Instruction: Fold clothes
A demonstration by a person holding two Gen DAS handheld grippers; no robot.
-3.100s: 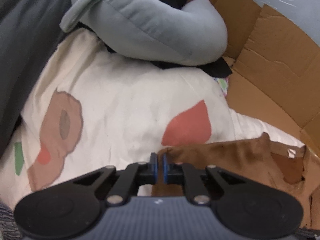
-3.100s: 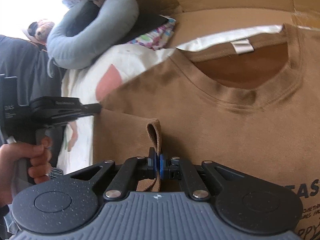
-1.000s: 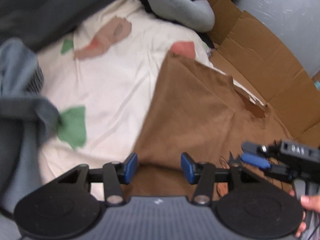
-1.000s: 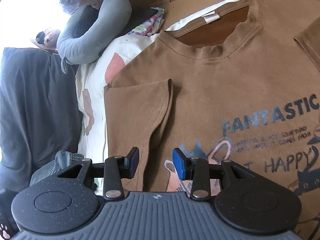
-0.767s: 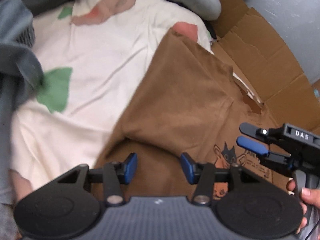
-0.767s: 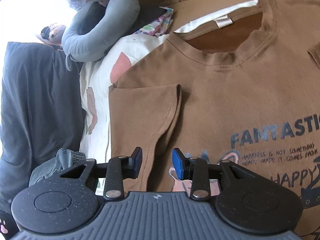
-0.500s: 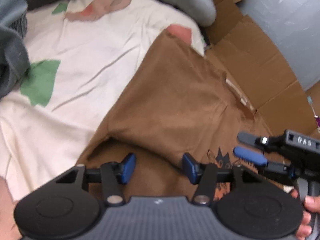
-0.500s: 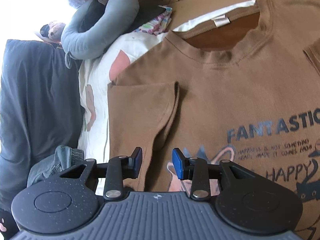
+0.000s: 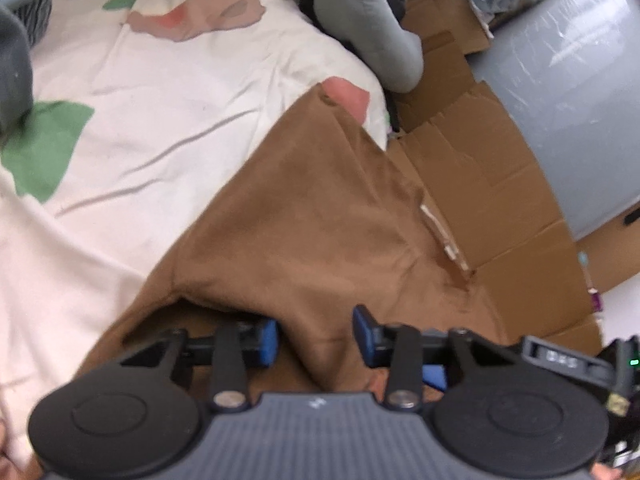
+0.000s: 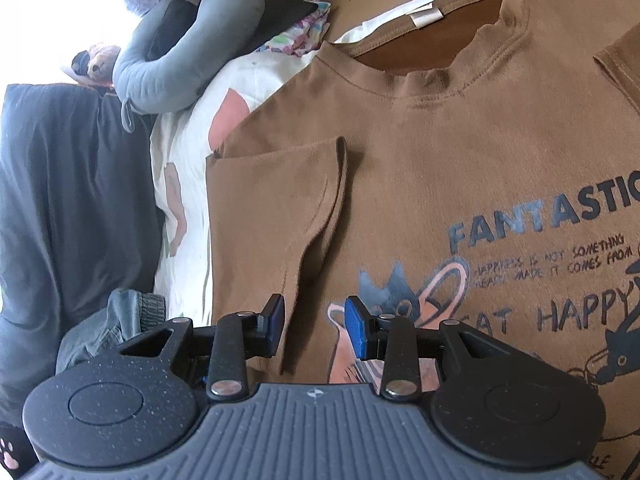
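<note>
Brown T-shirt [image 10: 460,168]: spread front-up across a white patterned sheet [image 9: 168,120] and flattened cardboard [image 9: 488,184]; neckline with white label toward the cardboard side; printed with "FANTASTIC", smaller text and cat drawings. Near sleeve [image 10: 272,200] folded inward onto the chest, hem edge running down toward the right claw.

Left claw [image 9: 315,338]: blue pads [image 9: 267,336] parted and closing, a raised ridge of the shirt's side fabric standing between them; left pad tucked under a lifted fold, neither pad seen pressing the cloth.

Right claw [image 10: 314,326]: parted, nothing gripped; poised over the shirt, straddling the lower edge of the folded sleeve beside the pink cat print. Also seen in the left wrist view at lower right, black body partly hidden.

Grey curved cushion [image 10: 188,48]: beyond the shirt's shoulder, lying on dark and multicoloured cloth.

Dark grey bedding [image 10: 68,200]: alongside the sheet, away from the shirt.

Grey plastic-wrapped bulk [image 9: 568,92]: behind the cardboard.
</note>
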